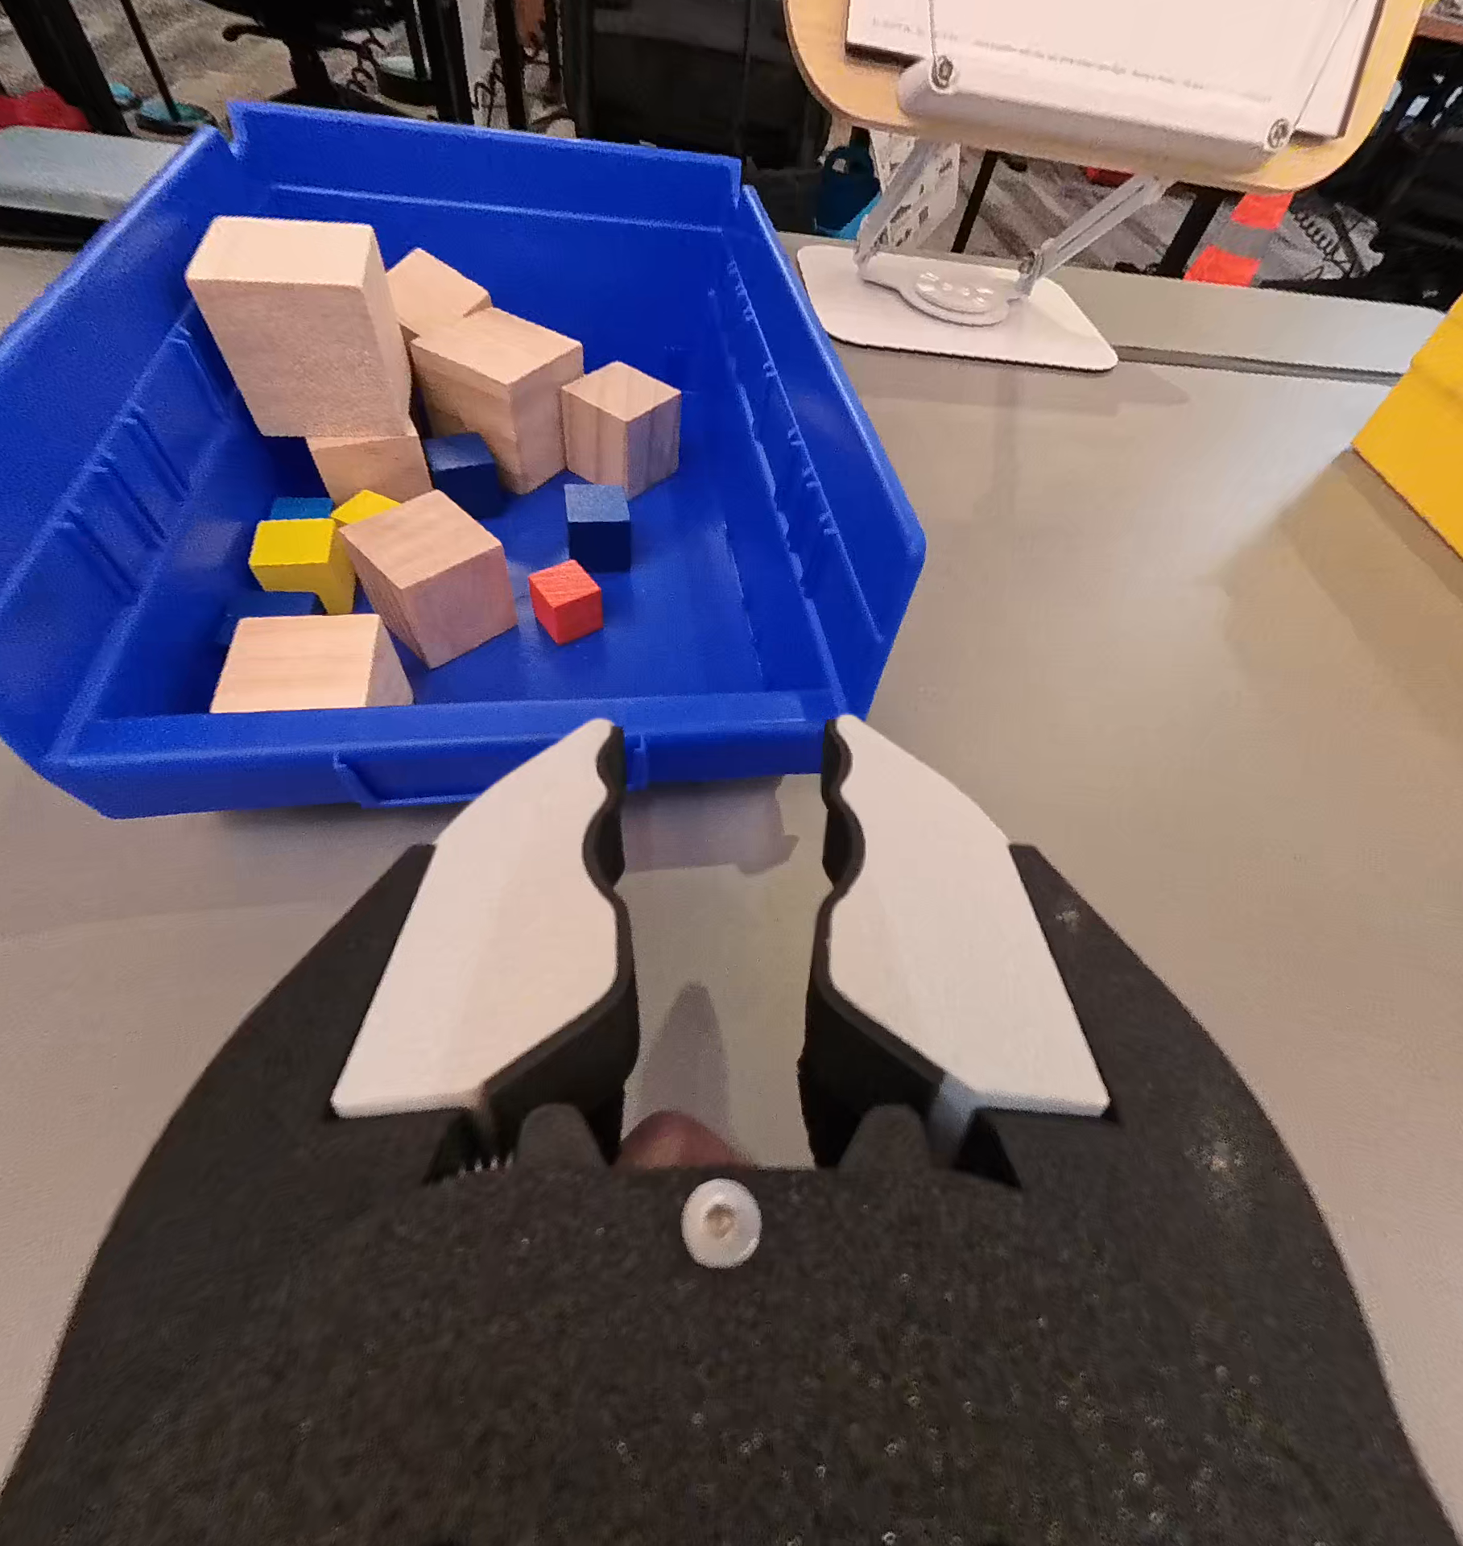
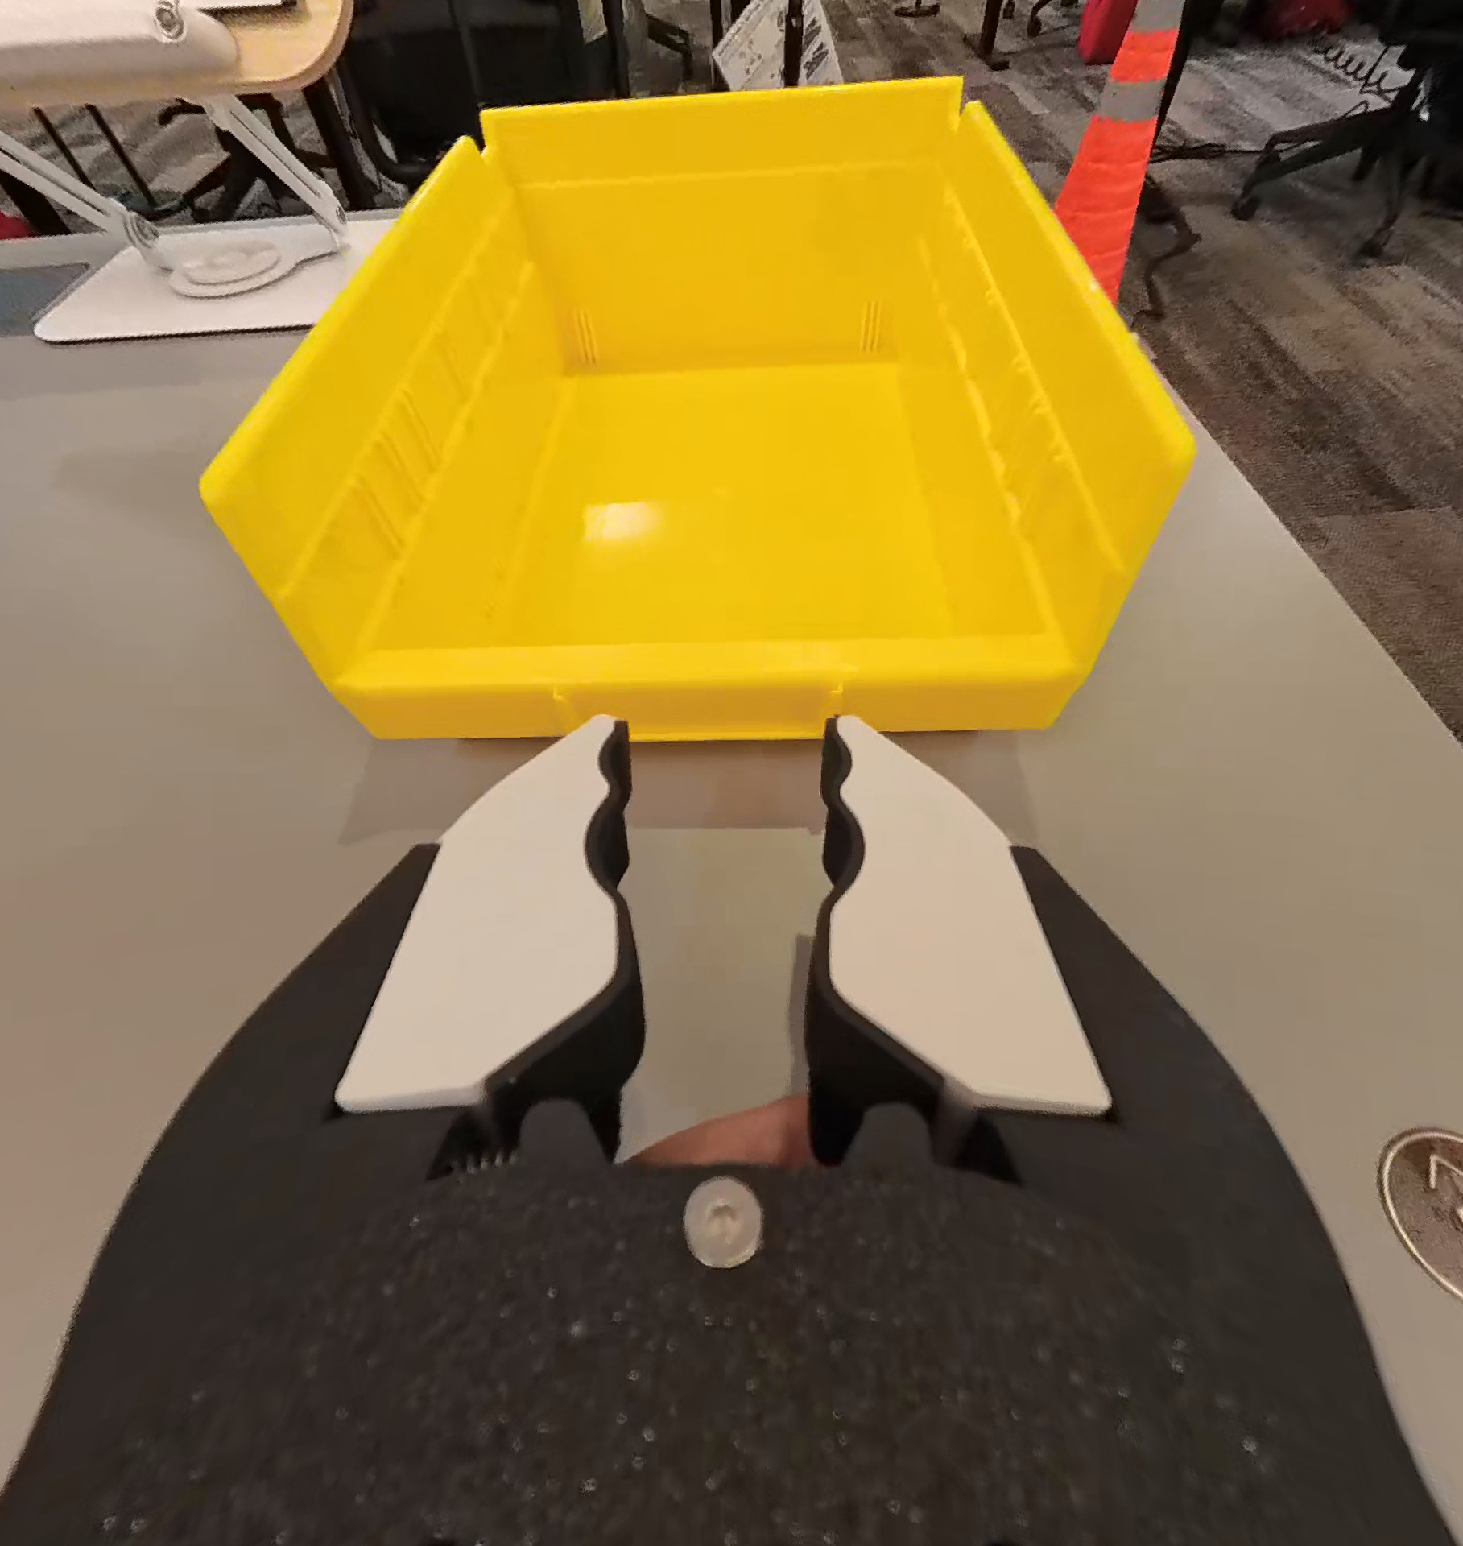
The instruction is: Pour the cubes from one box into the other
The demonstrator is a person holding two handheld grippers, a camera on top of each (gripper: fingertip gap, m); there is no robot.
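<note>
Looking along the left hand-held gripper [image 1: 723,744], a blue box [image 1: 828,468] is seen on the grey tabletop [image 1: 1129,753], set slightly askew with its low front lip nearest the fingertips. The box is filled toward its left and far side by a heap of pale wooden cubes [image 1: 309,335], some leaning on one another. Among them smaller painted cubes are scattered: a yellow cube [image 1: 297,556], a dark blue cube [image 1: 598,527] and a red cube [image 1: 566,600], the last lying apart on the bare floor of the box. The left gripper's fingers are spread, with nothing between them, and are held just short of the front lip. At the right edge a corner of the yellow box [image 1: 1447,435] is caught, well apart from the blue one, with open tabletop between. A white stand [image 1: 962,309] carrying a board is placed behind.

In the right wrist view the yellow box [image 2: 427,418] is shown whole, which the left view does not give. Its ribbed side walls and glossy floor are seen, and no cubes are seen in it. The right hand-held gripper [image 2: 726,740] is also spread and unloaded, its tips just before the box's front lip. The tabletop's right edge [image 2: 1297,586] runs close beside the box, with carpet and an orange cone [image 2: 1117,142] beyond. Bare tabletop lies to the left.
</note>
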